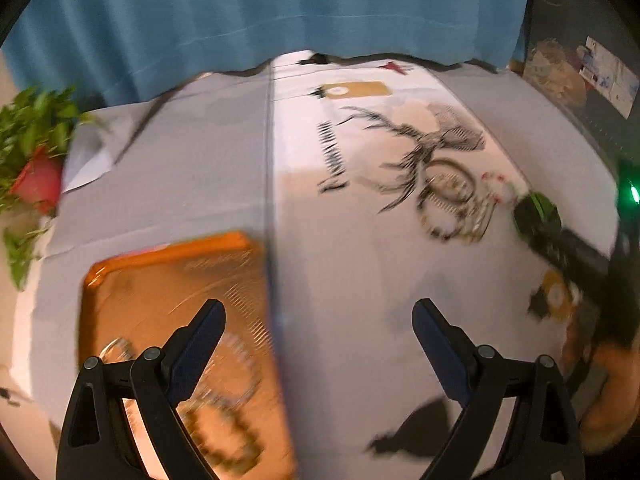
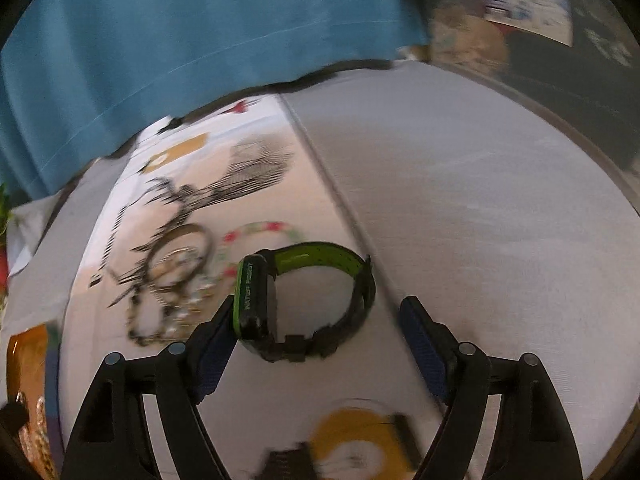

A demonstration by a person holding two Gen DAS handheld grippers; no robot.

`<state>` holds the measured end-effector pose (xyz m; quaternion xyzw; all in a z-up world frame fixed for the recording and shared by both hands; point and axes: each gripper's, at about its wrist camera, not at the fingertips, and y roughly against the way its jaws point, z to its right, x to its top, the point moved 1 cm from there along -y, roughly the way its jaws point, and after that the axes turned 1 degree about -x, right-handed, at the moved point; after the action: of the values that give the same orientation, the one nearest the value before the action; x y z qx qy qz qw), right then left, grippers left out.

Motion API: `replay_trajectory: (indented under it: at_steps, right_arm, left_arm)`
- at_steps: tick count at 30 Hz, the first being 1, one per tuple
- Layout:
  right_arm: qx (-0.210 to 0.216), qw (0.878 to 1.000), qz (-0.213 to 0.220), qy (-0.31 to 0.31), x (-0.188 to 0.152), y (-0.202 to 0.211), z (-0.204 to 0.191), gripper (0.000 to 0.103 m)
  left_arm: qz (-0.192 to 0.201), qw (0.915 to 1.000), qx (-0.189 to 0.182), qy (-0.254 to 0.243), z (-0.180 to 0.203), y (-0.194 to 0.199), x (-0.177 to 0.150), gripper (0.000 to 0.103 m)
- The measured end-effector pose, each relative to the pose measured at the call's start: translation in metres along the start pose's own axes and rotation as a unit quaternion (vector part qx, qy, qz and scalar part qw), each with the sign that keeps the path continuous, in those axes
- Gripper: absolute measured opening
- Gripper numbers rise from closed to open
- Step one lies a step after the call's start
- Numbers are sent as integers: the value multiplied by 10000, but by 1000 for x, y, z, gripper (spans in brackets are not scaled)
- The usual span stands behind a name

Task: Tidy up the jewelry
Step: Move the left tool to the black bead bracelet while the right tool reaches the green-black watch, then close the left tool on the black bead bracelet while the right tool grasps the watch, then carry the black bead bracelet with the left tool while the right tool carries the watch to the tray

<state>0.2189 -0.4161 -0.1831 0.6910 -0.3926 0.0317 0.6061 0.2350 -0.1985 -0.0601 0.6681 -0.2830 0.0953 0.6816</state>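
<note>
- The right gripper [image 2: 316, 320] is hovering with its fingers [image 2: 216, 344] spread wide; the green-and-black watch [image 2: 304, 304] is standing on edge on the desk [image 2: 480, 220] between them, its case just beside the left finger, with no pad pressing on it. Judged from this, the spread is sized to take the strap loop across its width.
- The left gripper [image 1: 320, 328] is also holding its fingers [image 1: 200, 344] spread, with nothing between them; it is hanging over the near corner of the orange tray [image 1: 160, 280], which is lying under and beyond the left finger, probably the collecting place.
- Bracelets are lying in the tray [image 1: 224, 400], partly covered by the left finger and smeared by blur, so their number cannot be told.
- A loose pile of bangles and chains [image 2: 172, 280] is lying beyond the right gripper's left finger, with a pink-and-white beaded ring [image 2: 264, 232] farther ahead; these appear still unsorted.
- In the left wrist view the watch [image 1: 536, 212] is showing far off to the right of the fingers, blurred.
- The printed cloth [image 1: 400, 280] is confusing outlines; the plant [image 1: 32, 140] is cut off at the edge.
</note>
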Motion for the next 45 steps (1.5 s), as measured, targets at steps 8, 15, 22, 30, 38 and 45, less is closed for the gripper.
replay_trajectory:
  at_steps: [8, 15, 22, 30, 38, 45]
  right_arm:
    - [-129, 9997, 5, -188, 7, 1, 34, 85]
    - [-117, 9999, -66, -32, 8, -4, 29, 94]
    - [-320, 9989, -115, 324, 12, -11, 16, 69]
    - [318, 9980, -32, 552, -9, 22, 11, 51]
    - [234, 9990, -65, 367, -43, 73, 35, 51]
    - [236, 9990, 0, 371, -56, 110, 42, 51]
  left_arm:
    - [-530, 9975, -433, -172, 35, -75, 39, 93]
    - [-750, 9951, -649, 60, 39, -107, 58, 93]
    - [-621, 9921, -800, -746, 65, -103, 72, 6]
    - [-678, 9836, -1106, -1254, 75, -65, 33, 6]
    - [-150, 9815, -1682, -900, 48, 27, 16, 6]
    - [63, 9817, -1752, -748, 39, 66, 19, 6]
